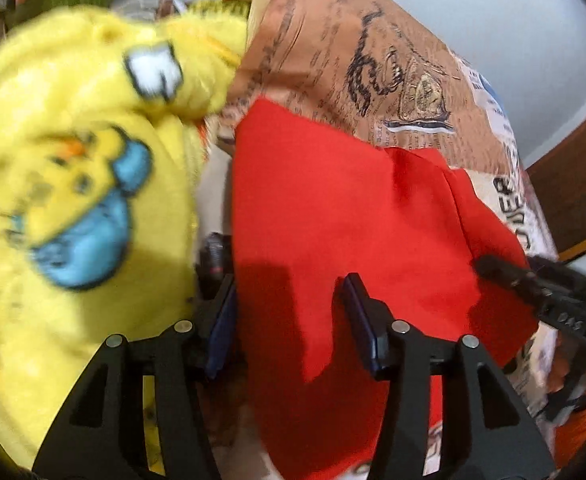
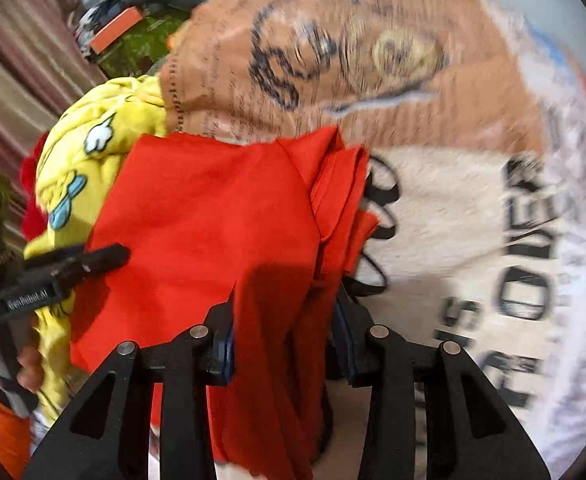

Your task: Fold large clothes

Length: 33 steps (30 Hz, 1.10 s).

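A red garment [image 1: 333, 208] lies folded on a printed brown and white bedspread [image 1: 333, 52]. My left gripper [image 1: 289, 320] stands open over the garment's near left part, fingers apart with cloth between them. In the right wrist view the red garment [image 2: 213, 216] shows a bunched folded edge at its right side. My right gripper [image 2: 283, 332] is open, its jaws on either side of that hanging red edge. The right gripper's black fingers [image 1: 533, 284] reach the garment's right edge in the left wrist view. The left gripper's fingers [image 2: 73, 264] show at the left in the right wrist view.
A yellow plush garment with a blue cartoon print [image 1: 73, 184] lies left of the red one; it also shows in the right wrist view [image 2: 77, 160]. A green bag with an orange strip [image 2: 133, 36] sits behind. A wooden bed frame [image 1: 573, 184] is at right.
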Motion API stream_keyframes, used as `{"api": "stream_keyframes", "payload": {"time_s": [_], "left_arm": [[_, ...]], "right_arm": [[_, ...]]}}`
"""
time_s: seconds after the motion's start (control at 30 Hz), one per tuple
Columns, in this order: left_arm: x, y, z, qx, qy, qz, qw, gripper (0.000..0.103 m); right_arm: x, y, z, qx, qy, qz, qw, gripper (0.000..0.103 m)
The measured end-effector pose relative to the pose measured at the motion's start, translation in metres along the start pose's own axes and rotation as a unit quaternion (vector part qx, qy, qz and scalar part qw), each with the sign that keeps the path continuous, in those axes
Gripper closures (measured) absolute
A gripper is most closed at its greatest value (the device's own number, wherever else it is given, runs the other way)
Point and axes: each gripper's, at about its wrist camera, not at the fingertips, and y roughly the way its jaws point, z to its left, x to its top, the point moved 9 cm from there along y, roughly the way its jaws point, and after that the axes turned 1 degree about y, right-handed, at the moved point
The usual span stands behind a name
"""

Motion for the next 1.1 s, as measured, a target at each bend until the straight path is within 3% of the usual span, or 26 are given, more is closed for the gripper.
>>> {"api": "stream_keyframes", "payload": {"time_s": [0.17,0.27,0.47,0.6,0.7,0.83,1.0,1.1], "left_arm": [[-0.001,-0.035,-0.019,-0.002,0.037,-0.046,0.9982,0.049],[-0.009,-0.040,-0.034,-0.004,0.053,-0.056,0.9970,0.044],[-0.035,-0.003,-0.033,0.027,0.058,-0.016,0.9978,0.041],[-0.054,0.001,-0.021,0.058,0.069,-0.021,0.9957,0.025],[-0.069,0.002,-0.014,0.042,0.056,-0.009,0.9975,0.024],[-0.081,-0.010,-0.009,0.037,0.028,0.000,0.9990,0.024],[-0.085,-0.045,-0.015,0.052,0.034,-0.023,0.9978,0.024],[-0.080,-0.083,-0.028,0.058,0.050,-0.057,0.9954,0.024]], "right_arm": [[0.007,-0.042,0.019,-0.031,-0.051,-0.075,0.995,0.065],[0.006,-0.047,0.034,-0.027,-0.072,-0.093,0.993,0.052],[-0.015,-0.009,0.039,-0.051,-0.105,-0.042,0.992,0.048],[-0.035,0.011,0.013,-0.066,-0.088,0.012,0.994,0.048],[-0.040,0.003,0.005,-0.037,-0.070,0.007,0.997,0.045],[-0.044,-0.014,0.001,-0.042,-0.051,0.008,0.998,0.043],[-0.048,-0.049,0.010,-0.042,-0.051,-0.016,0.998,0.043],[-0.044,-0.081,0.022,-0.035,-0.054,-0.046,0.997,0.043]]}}
